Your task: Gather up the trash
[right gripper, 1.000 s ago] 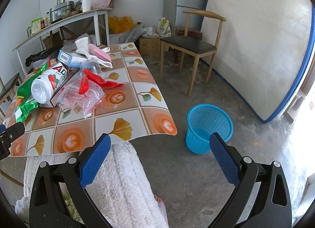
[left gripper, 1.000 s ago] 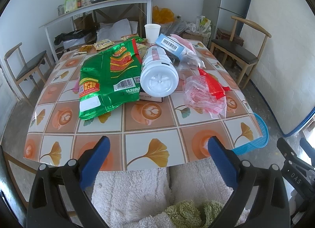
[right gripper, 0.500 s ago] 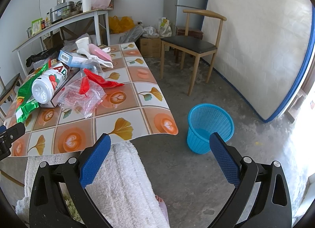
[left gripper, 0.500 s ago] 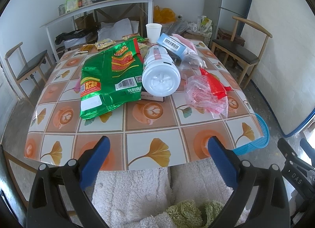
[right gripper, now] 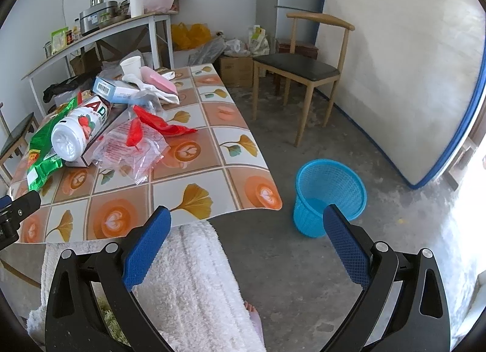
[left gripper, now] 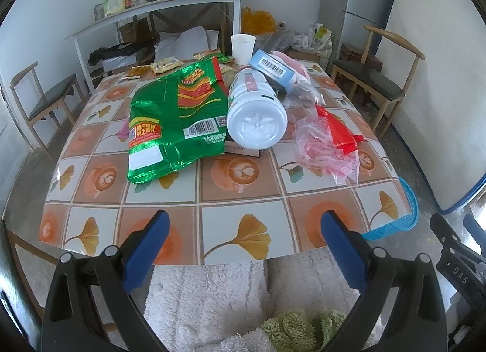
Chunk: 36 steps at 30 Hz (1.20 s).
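blue basket (right gripper: 329, 188) on floor, nothing visible inside

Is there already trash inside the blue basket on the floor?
No: in the right wrist view the blue basket stands open on the floor with only its bare bottom showing.

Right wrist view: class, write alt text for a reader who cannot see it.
An open right gripper hangs over the floor between a tiled table strewn with trash and an empty blue basket. A white bottle lies on its side among wrappers.
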Motion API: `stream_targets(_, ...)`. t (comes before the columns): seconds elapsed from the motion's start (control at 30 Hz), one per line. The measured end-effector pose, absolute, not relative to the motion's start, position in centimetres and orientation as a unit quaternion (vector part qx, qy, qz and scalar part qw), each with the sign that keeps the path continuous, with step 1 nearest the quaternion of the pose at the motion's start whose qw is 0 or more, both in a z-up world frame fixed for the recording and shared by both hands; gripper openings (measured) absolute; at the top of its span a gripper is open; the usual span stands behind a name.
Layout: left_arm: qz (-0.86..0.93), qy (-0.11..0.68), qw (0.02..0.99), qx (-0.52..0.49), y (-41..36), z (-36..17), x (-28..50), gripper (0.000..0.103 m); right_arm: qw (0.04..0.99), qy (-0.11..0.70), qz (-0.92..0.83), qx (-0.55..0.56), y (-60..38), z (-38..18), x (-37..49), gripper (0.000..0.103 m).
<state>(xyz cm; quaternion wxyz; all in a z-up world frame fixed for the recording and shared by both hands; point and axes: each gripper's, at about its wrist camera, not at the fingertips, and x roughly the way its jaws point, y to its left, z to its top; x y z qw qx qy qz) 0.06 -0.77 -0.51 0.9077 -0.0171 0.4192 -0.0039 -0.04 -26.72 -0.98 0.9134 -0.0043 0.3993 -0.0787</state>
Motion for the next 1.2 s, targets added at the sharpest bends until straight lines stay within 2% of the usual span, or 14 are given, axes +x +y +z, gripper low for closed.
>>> stream_targets(0.53,-0.009,0.412,0.911,-0.03,0.9,-1.5,2.7,0.097,0.91,0.409,-0.025,0.06,-27.9,-1.5,2.3,0.095)
stream_targets(0.77,-0.119,0.335,0.934,-0.026,-0.4,-1.0,2.6,0.097,0.891,0.43,0.057,0.136,-28.8,-1.9,7.6,0.078)
stream_targets(1.0,-0.216,0.293,0.928,0.072,-6.3,-1.8,3.4,0.072,0.86,0.463,0.127,0.175,-28.7,-2.6,15.5,0.072)
stream_targets(1.1,-0.222,0.279,0.926,0.126,-8.7,-2.5,4.2,0.07,0.805,0.513,0.14,0.262,-30.5,-4.9,18.0,0.063)
stream_targets(1.2,-0.225,0.265,0.92,0.184,-11.1,-3.2,4.8,0.07,0.75,0.54,0.161,0.346,-31.9,-7.1,18.6,0.063)
